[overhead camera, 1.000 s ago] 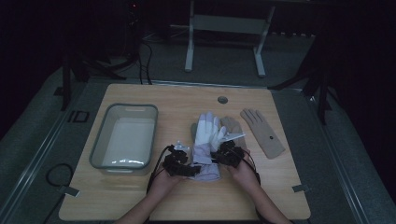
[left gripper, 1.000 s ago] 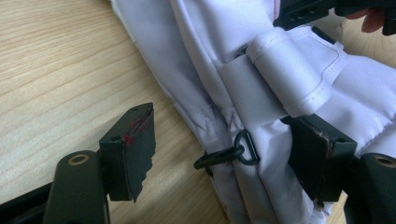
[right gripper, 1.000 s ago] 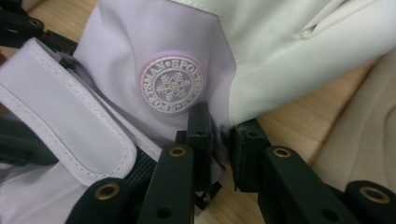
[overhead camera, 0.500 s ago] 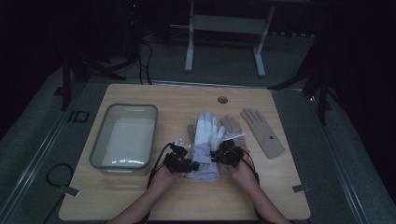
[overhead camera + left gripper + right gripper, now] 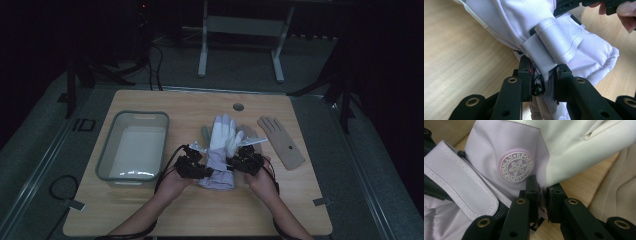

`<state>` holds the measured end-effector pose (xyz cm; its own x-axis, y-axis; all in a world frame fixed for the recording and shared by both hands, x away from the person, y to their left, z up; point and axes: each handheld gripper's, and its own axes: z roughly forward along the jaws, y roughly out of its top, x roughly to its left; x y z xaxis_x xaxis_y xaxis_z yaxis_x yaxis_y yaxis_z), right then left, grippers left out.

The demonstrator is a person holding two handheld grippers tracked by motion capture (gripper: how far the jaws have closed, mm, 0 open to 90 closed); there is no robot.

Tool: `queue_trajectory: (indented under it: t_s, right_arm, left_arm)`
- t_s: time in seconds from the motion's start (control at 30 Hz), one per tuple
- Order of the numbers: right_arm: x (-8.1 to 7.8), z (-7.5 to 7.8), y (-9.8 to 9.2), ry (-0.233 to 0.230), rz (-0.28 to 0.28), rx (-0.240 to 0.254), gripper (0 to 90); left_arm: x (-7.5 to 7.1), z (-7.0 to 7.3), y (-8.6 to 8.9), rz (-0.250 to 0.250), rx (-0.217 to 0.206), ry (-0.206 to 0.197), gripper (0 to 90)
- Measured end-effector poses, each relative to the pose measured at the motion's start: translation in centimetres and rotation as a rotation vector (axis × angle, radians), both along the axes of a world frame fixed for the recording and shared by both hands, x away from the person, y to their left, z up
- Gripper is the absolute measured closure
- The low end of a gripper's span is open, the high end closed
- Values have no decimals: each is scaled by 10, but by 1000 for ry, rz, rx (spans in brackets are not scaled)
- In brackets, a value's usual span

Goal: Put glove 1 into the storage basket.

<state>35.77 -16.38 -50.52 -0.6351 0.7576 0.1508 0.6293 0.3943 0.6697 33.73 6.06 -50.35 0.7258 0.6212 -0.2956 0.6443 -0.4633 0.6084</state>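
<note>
A white and lilac ski glove (image 5: pixel 222 137) lies mid-table with its fingers pointing away from me. My left gripper (image 5: pixel 200 170) holds the cuff's left side. In the left gripper view the jaws (image 5: pixel 543 72) have just been closing and now pinch the lilac cuff fabric (image 5: pixel 564 37) below its strap. My right gripper (image 5: pixel 237 162) is at the cuff's right side. In the right gripper view it (image 5: pixel 543 186) is shut on the glove's edge (image 5: pixel 499 147), just under a round snowflake badge (image 5: pixel 517 166). The cuff hangs slightly off the table.
A grey plastic tub (image 5: pixel 107 155) stands on the left of the wooden table. A flat tan glove (image 5: pixel 281 142) lies to the right. Pale grey fabric (image 5: pixel 205 132) shows under the white glove. A small round hole (image 5: pixel 238 106) sits near the far edge.
My left gripper's jaws closed on the glove cuff and that hand rose a little, lifting the cuff. The right gripper kept its grip and stayed put.
</note>
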Motion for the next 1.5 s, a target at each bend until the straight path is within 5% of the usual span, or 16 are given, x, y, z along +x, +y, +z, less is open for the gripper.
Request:
queue_trajectory:
  t_s: [0.33, 1.1, 1.5]
  right_arm:
    - [3, 27, 14, -31, 8, 43, 818]
    - [14, 68, 72, -66, 51, 52, 818]
    - [22, 83, 124, -63, 103, 74, 818]
  left_arm:
    - [4, 27, 20, -12, 16, -33, 736]
    - [5, 70, 83, 31, 23, -66, 737]
    - [3, 85, 130, 70, 61, -67, 737]
